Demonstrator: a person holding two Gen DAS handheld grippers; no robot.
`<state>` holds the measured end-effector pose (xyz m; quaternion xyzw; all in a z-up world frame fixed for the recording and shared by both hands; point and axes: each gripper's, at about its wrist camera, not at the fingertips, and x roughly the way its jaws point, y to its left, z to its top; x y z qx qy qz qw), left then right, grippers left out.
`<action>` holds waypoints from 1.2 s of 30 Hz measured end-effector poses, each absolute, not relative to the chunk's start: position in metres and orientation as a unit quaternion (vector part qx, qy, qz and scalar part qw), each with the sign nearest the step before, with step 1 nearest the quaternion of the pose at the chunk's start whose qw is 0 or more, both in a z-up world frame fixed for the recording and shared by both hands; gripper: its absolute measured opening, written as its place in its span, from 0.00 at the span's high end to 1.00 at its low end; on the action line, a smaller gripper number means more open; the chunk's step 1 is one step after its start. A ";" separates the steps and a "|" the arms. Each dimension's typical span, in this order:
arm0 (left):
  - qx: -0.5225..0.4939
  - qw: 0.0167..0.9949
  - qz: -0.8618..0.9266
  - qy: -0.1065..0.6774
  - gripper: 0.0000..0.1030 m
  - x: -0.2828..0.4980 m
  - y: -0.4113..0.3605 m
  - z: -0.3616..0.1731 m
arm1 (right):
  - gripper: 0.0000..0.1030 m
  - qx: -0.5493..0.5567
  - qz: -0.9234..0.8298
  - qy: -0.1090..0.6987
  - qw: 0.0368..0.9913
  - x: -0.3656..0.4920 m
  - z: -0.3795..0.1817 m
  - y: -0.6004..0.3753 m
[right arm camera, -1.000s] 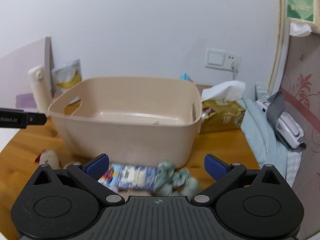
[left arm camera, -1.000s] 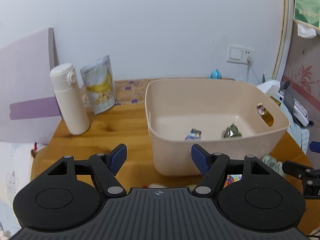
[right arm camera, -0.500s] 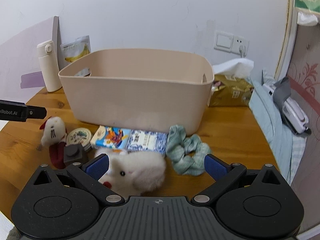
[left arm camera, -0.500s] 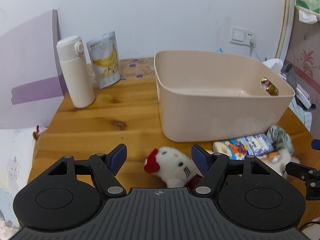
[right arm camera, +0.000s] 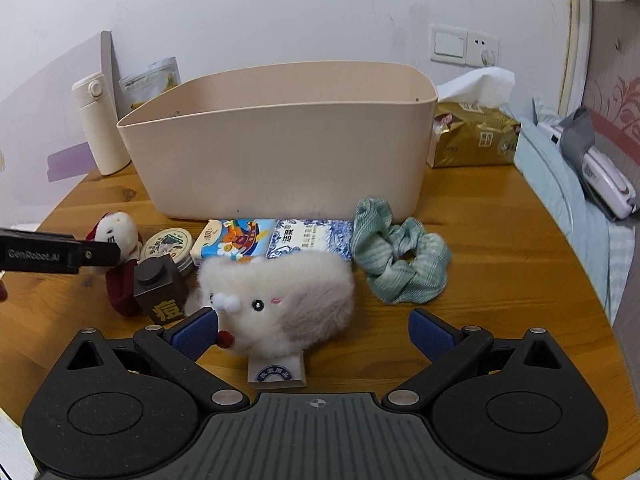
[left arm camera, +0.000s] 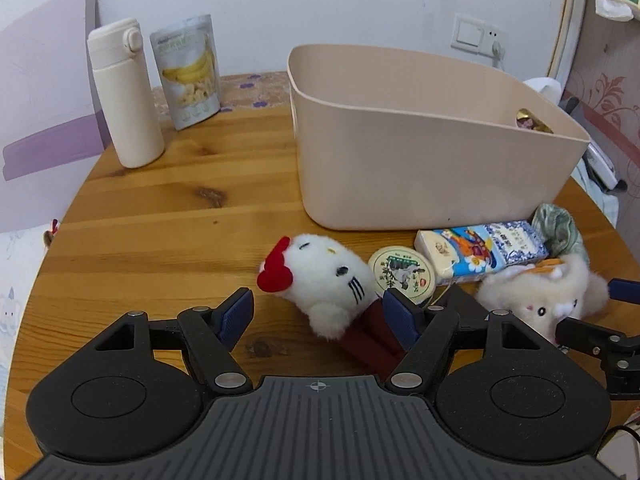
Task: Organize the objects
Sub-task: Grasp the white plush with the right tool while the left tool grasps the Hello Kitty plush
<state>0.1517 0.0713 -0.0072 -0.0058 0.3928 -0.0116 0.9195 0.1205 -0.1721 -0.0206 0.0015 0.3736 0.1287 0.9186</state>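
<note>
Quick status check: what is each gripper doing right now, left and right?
Left gripper: open, holding nothing, white cat plush between its fingers.
Right gripper: open, holding nothing, fluffy cream plush between its fingers.

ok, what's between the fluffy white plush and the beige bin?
Two tissue packs lie side by side on the wooden table between the plush and the bin, clearest in the right wrist view.
</note>
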 end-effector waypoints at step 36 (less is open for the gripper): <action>-0.057 0.918 0.010 0.393 0.50 0.181 0.082 -0.026 | 0.60 0.032 0.143 0.384 0.912 0.144 -0.035 -0.152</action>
